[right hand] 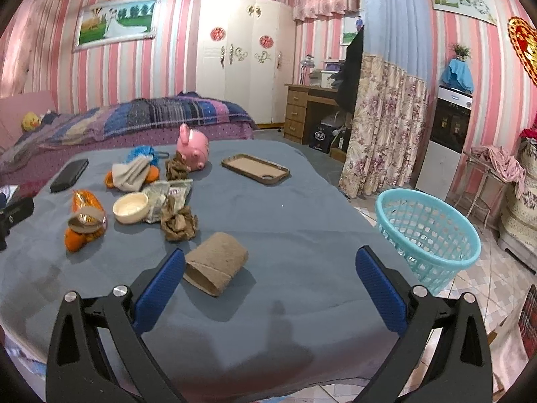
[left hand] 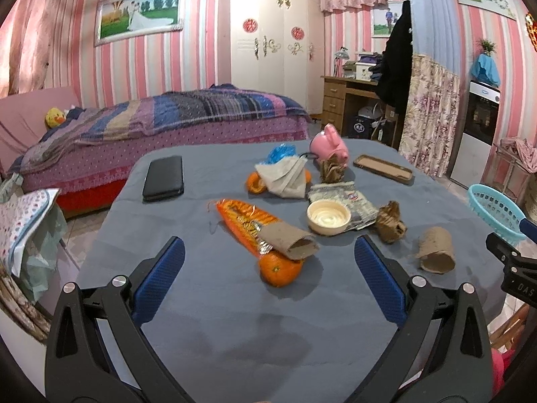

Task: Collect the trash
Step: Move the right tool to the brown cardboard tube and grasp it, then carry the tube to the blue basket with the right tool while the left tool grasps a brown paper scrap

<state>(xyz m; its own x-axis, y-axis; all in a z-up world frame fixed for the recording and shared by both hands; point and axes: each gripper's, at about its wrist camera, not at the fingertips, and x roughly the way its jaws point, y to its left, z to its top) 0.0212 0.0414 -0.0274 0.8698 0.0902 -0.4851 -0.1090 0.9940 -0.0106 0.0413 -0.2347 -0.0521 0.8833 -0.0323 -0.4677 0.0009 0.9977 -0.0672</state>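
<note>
R gripper [right hand: 268, 270] wide open, empty; cardboard tube [right hand: 216, 267] just ahead-left, long axis diagonal, basket [right hand: 433, 235] to tube's right.

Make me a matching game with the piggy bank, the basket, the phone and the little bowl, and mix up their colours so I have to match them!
Things:
1. piggy bank
2. basket
3. phone
4. little bowl

Colours:
A. black
B. cream
C. pink
D. turquoise

Right pairs: 1-C, 2-D, 3-A, 4-B.
</note>
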